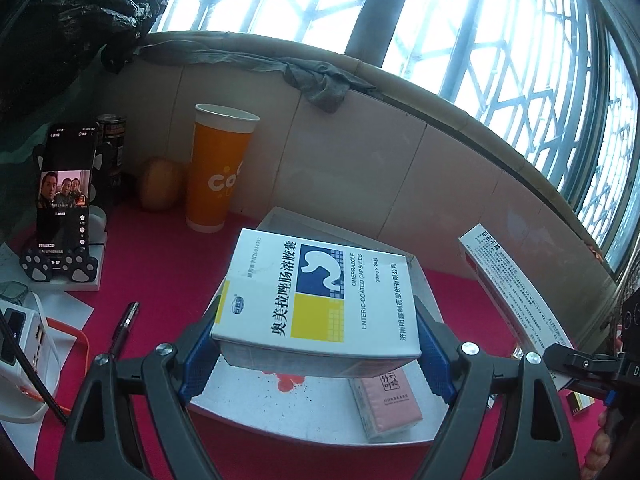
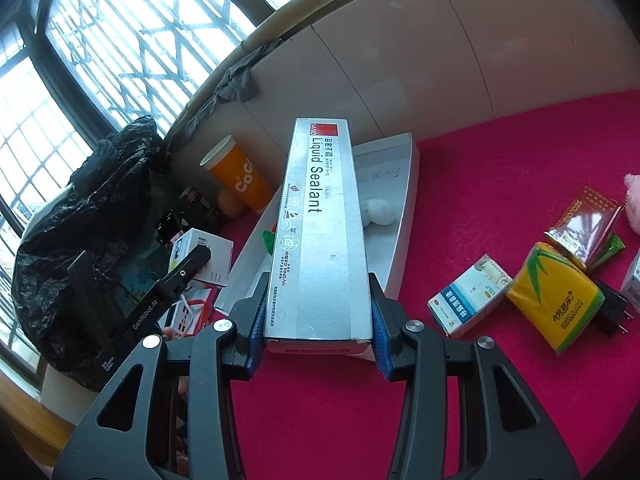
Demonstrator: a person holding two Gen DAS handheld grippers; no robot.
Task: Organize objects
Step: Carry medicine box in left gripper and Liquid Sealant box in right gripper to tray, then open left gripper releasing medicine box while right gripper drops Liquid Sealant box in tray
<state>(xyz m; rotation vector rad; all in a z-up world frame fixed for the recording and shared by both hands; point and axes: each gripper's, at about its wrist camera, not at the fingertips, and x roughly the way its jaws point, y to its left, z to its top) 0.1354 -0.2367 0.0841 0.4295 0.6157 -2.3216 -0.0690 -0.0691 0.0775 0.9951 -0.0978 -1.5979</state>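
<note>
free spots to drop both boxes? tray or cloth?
White tray: bare floor along its near-left, beside the pink box; far end holds a white ball. Red cloth: open stretch between the tray's right wall and the yellow tissue pack. Crowded: left edge by the phone stand and orange cup.

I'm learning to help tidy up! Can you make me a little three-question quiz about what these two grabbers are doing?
1. True or false: the left gripper holds the omeprazole capsule box.
2. What do the big English words on the long box in the right gripper say?
3. Which cup stands by the wall? A) blue mug B) orange paper cup C) glass

Key: 1 true. 2 Liquid Sealant. 3 B.
</note>
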